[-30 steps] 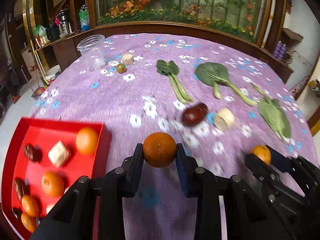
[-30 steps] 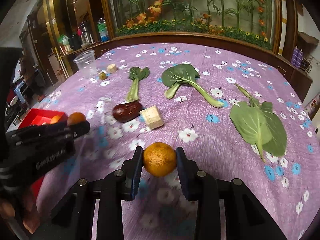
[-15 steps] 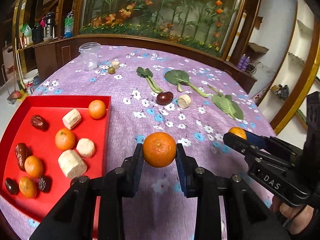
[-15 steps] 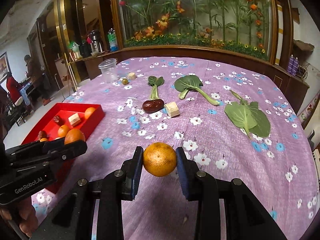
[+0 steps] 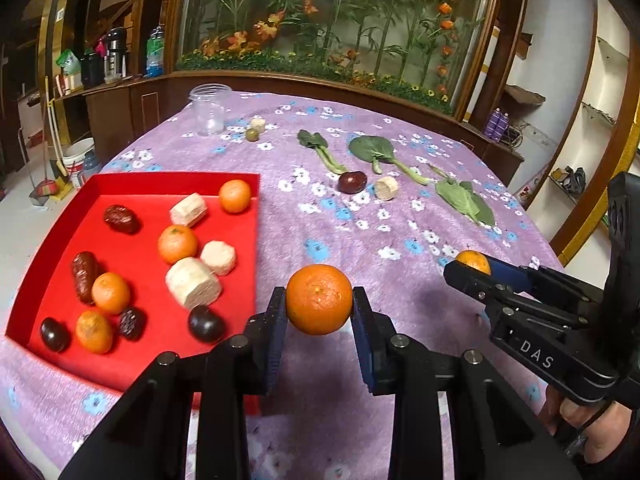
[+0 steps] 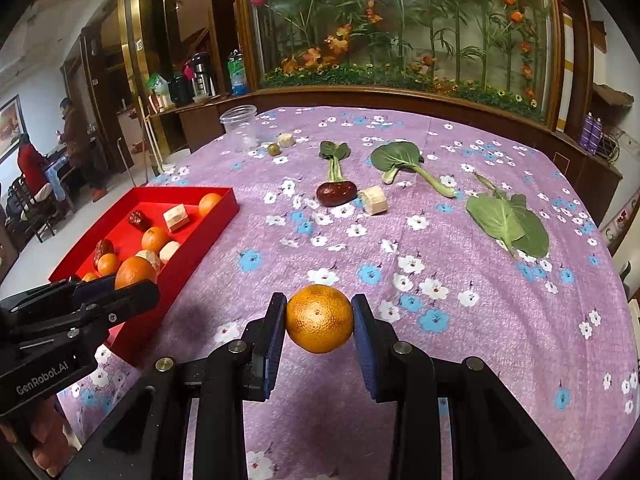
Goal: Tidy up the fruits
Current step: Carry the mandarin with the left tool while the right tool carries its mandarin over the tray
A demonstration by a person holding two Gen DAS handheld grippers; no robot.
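While "DAS" marks the right gripper (image 5: 472,268) and "GenRobot.AI" the left gripper (image 6: 132,280), each clamps an orange (image 5: 319,299); stem ends possibly face twelve o'clock.

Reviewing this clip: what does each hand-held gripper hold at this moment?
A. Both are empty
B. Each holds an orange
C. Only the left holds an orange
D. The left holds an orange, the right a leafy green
B: the left hand-held gripper clamps one orange between its pads, and the right hand-held gripper clamps another orange, both lifted clear of the purple floral tablecloth.
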